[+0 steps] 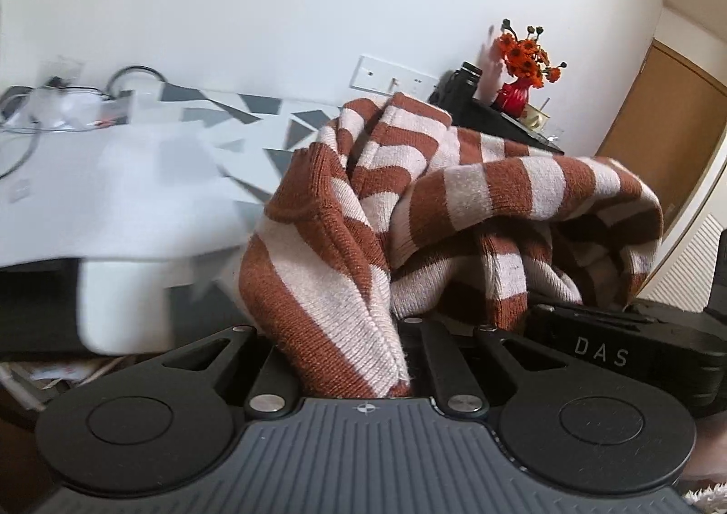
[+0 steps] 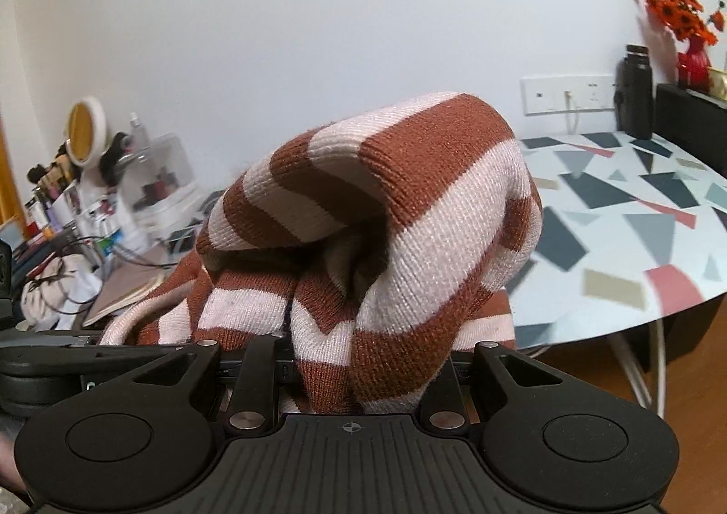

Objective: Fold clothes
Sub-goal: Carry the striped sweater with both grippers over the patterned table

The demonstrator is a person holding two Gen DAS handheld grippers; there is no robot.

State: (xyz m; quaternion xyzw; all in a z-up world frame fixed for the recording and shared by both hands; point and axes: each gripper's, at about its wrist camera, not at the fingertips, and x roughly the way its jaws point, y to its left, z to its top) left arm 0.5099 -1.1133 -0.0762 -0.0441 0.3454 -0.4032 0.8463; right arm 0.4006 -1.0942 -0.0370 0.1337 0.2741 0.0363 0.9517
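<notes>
Striped sweater [image 1: 363, 250] bunched and clamped in both the left gripper [image 1: 341, 359] and right gripper [image 2: 363, 373]; risk: loose folds snag the table [image 2: 636, 241] edge.

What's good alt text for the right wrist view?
A brown-and-white striped knit sweater bunches up in the right claw, which is shut on it, filling the middle of the view. Behind it to the right, a round terrazzo-patterned table stands against a white wall.
</notes>
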